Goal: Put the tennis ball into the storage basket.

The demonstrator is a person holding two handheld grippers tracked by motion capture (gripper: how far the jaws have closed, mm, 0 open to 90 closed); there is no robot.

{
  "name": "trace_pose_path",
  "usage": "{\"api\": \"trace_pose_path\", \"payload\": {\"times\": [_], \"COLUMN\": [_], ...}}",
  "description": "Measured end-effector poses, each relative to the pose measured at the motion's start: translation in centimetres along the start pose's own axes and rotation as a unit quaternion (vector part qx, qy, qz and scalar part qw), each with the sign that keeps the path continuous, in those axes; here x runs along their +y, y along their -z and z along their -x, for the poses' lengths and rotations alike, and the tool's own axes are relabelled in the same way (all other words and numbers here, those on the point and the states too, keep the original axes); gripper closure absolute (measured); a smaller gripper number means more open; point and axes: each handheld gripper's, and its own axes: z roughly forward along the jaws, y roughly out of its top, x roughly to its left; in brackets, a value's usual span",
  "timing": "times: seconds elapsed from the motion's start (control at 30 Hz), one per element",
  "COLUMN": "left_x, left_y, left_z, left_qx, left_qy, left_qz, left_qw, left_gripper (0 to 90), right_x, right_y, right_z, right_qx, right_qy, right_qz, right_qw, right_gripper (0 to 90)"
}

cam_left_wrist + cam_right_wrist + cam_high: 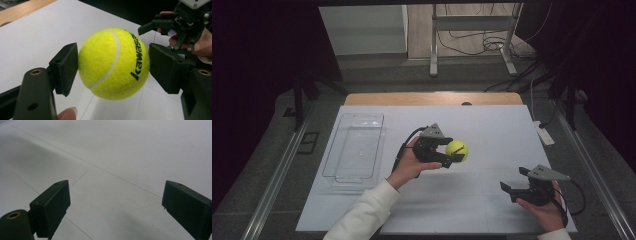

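A yellow tennis ball [457,150] with black lettering hangs above the white table cover, clamped between the two black jaws of my left gripper [453,150]. In the left gripper view the ball [113,63] has a pad pressed against each side, and my left gripper [113,66] holds it clear of the surface. My right gripper [513,182] rests near the front right of the table, jaws wide apart and nothing between them. The right gripper view looks along my right gripper [116,205] at bare white sheet. The right gripper [150,23] also appears beyond the ball.
A clear plastic tray [355,147] lies on the left part of the white cover [482,125]. The wooden table edge [432,98] runs along the far side. A metal stand [472,35] and cables lie on the floor beyond.
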Motion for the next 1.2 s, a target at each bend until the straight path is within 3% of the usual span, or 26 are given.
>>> {"api": "trace_pose_path", "payload": {"times": [1.2], "left_x": [0.1], "left_y": [2.7], "left_z": [-1.4], "left_qx": [0.030], "left_qy": [0.012], "left_qz": [0.034], "left_qw": [0.9989], "left_gripper": [27.7], "right_x": [0.0], "right_y": [0.0], "right_z": [0.0], "right_qx": [0.000], "right_qy": [0.001], "right_qz": [-0.001], "right_qw": [1.0000], "right_gripper": [8.6]}}
